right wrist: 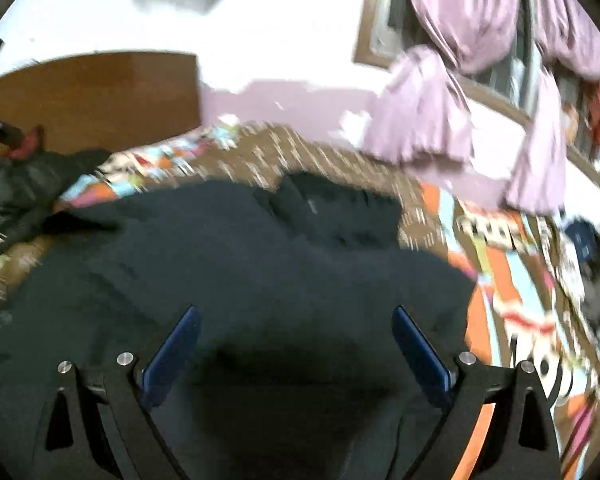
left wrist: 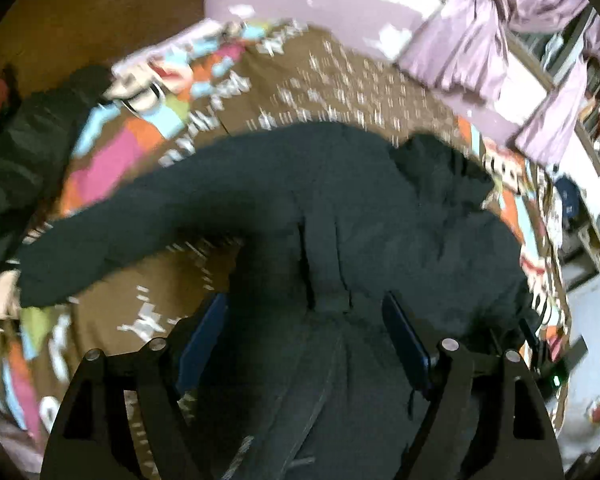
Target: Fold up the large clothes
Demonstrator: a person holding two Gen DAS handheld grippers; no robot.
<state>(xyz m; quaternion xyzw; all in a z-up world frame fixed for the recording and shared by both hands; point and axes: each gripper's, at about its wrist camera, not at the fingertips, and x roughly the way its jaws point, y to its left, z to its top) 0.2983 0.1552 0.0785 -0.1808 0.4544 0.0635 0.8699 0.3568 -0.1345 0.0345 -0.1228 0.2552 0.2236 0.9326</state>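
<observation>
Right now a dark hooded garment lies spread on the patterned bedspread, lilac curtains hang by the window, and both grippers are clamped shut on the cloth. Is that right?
Not quite. The dark hooded garment does lie on the patterned bedspread, with lilac curtains by the window. But both the left gripper and the right gripper are open, their blue fingers wide apart above the cloth, as each wrist view shows.

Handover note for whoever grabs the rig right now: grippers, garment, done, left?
Left gripper: jaws open, nothing held, above the dark garment.
Right gripper: jaws open, nothing held, above the same garment.
Garment: spread on the patterned bedspread, one sleeve stretched out to the left in the left wrist view.
Done: garment laid out; how many folds are made is hard to tell through the blur.
Left: fold in the outstretched sleeve, then finish folding the body.
</observation>
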